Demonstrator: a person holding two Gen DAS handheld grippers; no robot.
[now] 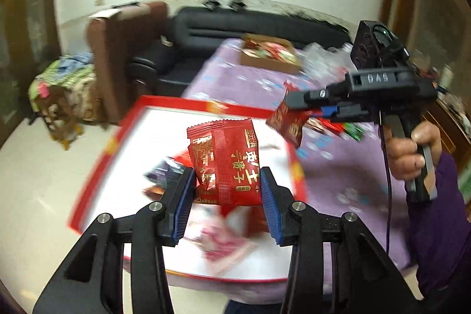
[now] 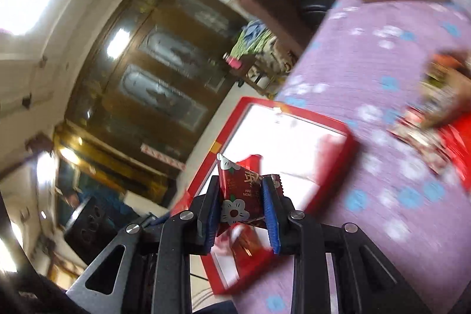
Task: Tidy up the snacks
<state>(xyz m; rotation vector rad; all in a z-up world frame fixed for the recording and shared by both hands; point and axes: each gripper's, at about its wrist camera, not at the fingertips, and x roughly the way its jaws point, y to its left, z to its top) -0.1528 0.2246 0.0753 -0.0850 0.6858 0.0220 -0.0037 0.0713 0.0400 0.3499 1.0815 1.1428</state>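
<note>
My left gripper (image 1: 227, 187) is shut on a red snack packet (image 1: 225, 158) with gold lettering, held above a red-rimmed box (image 1: 206, 105) with a white floor. Several packets (image 1: 226, 246) lie blurred inside the box. My right gripper (image 2: 241, 197) is shut on a small dark red packet (image 2: 238, 190) printed with white flowers, above the near corner of the same red box (image 2: 350, 137). In the left wrist view the right gripper (image 1: 290, 105), gripped by a hand (image 1: 412, 149), carries its dark red packet (image 1: 287, 122) over the purple cloth.
A purple flowered cloth (image 1: 253, 78) covers the table. A brown cardboard box (image 1: 269, 53) of mixed snacks stands at its far end. Loose packets (image 2: 435, 134) lie to the right of the red box. A black sofa (image 1: 235, 28) stands behind the table.
</note>
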